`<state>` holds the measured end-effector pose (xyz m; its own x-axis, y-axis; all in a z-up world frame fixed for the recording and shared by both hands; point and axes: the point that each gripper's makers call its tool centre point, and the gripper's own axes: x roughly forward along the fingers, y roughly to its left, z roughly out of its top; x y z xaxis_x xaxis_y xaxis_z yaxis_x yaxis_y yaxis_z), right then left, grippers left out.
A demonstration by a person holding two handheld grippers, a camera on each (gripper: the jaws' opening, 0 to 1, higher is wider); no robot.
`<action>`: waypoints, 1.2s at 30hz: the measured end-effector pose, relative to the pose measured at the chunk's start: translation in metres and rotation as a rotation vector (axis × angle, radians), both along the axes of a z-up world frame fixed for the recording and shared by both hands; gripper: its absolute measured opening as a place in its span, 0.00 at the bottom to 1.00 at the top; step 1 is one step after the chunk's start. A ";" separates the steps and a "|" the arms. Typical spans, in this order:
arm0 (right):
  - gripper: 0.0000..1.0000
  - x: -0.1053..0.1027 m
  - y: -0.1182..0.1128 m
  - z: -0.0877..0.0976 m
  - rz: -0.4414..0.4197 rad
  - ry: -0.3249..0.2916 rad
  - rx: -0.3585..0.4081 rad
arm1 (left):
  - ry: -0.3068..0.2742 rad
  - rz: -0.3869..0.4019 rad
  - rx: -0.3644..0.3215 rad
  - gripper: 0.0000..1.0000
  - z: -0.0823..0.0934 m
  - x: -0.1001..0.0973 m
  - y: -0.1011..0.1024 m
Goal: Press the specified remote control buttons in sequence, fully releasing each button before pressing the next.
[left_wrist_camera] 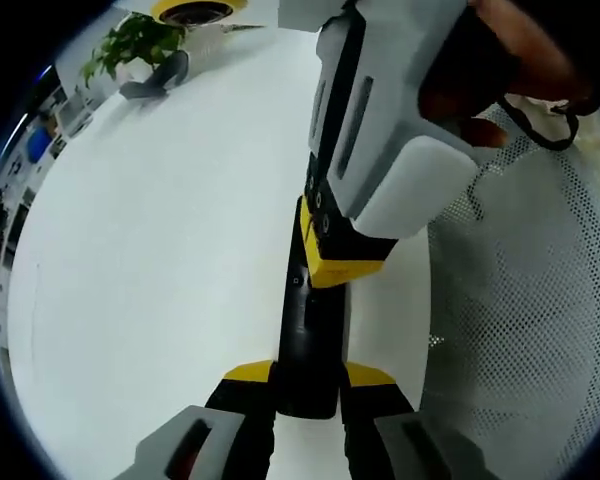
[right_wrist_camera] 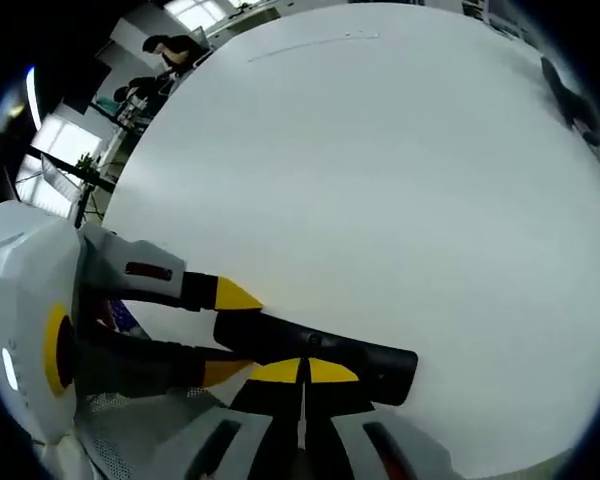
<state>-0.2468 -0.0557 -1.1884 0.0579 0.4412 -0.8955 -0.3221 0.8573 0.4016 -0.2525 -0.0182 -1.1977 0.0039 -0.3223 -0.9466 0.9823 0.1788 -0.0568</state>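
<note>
A long black remote (left_wrist_camera: 313,335) lies over the white table (left_wrist_camera: 160,260). My left gripper (left_wrist_camera: 310,376) is shut on its near end, one yellow-tipped jaw on each side. From the upper right, held by a hand (left_wrist_camera: 520,60), comes my right gripper (left_wrist_camera: 332,266); its yellow tips rest together on the remote's top face. In the right gripper view, the right gripper (right_wrist_camera: 303,372) is shut, tips touching the remote (right_wrist_camera: 380,365) from above. The left gripper (right_wrist_camera: 230,335) reaches in from the left and clamps the remote's other end.
A white mesh chair (left_wrist_camera: 530,300) stands to the right of the table edge. At the table's far end are a potted plant (left_wrist_camera: 135,40), a grey object (left_wrist_camera: 158,78) and a yellow-rimmed dish (left_wrist_camera: 195,10). A dark object (right_wrist_camera: 570,100) lies far off on the table (right_wrist_camera: 380,150).
</note>
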 end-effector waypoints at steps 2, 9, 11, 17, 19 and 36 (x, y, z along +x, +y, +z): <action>0.00 0.000 0.001 0.000 0.001 -0.004 0.000 | 0.001 -0.003 0.002 0.24 0.000 0.000 0.000; 0.00 0.003 0.000 0.000 0.008 -0.011 -0.008 | 0.003 -0.009 0.001 0.24 0.000 0.000 0.000; 0.00 0.003 0.000 0.000 0.020 -0.015 -0.019 | 0.002 -0.009 0.000 0.24 0.000 0.000 0.000; 0.00 0.001 0.000 0.000 0.037 -0.030 -0.043 | -0.001 -0.010 0.000 0.24 0.000 -0.001 0.001; 0.00 0.001 0.000 -0.001 0.030 -0.031 -0.035 | -0.001 -0.009 -0.004 0.24 0.000 -0.001 0.001; 0.00 0.006 0.002 -0.001 0.005 -0.047 -0.026 | 0.003 -0.015 -0.014 0.24 0.001 -0.001 0.001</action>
